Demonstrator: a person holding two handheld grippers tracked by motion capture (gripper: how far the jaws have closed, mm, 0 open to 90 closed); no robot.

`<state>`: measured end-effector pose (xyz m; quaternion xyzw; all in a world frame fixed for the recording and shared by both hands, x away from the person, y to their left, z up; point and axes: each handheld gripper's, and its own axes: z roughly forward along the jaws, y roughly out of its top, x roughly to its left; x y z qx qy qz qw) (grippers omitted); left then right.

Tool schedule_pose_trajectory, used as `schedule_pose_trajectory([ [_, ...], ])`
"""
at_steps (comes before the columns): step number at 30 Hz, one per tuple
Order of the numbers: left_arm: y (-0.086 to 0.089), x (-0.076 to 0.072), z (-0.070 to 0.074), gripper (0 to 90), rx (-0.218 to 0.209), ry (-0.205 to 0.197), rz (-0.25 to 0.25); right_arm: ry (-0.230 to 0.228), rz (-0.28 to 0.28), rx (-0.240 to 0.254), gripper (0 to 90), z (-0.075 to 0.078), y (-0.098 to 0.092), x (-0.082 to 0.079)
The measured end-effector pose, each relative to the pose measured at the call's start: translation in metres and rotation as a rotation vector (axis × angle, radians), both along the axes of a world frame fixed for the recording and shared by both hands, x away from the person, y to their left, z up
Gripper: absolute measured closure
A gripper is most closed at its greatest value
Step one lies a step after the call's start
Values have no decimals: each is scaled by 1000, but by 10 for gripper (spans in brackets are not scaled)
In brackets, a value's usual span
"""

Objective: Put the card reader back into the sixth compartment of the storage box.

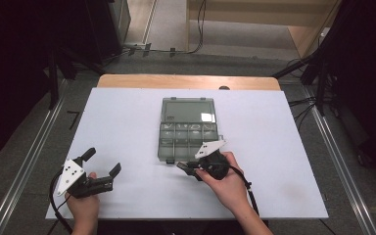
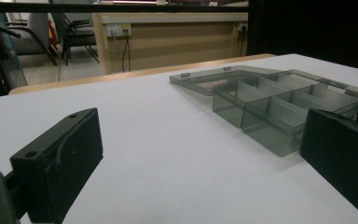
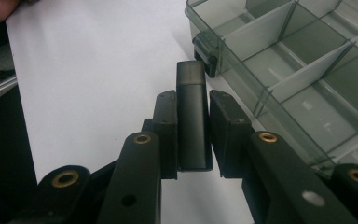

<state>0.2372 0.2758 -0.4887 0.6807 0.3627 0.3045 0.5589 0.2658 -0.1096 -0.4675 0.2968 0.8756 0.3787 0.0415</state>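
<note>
Dark stick point(image 3: 193, 116) clamped betw. right gripper point(image 3: 193, 128) jaws, by box point(image 3: 303, 70).

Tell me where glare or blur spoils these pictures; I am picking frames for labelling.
High view: a white glare patch on the open lid of the clear box, dark surroundings. Left gripper view: its own near jaws are soft, the box fairly sharp. Right gripper view: the dark stick is sharp, its lower edge dim.

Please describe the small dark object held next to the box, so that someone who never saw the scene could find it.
On the white table top lies an open, smoky-grey transparent plastic compartment box. At its near edge, the right tongs are shut on a slim, dark grey rectangular stick. Unlike the see-through box, it is opaque, with a lighter band at its tip.
</note>
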Motion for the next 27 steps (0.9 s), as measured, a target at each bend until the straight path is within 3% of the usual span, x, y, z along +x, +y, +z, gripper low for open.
schedule_pose_trajectory([
  [27, 1, 0, 0, 0, -9, 0, 8, -19, -27, 4, 712, 15, -4, 18],
])
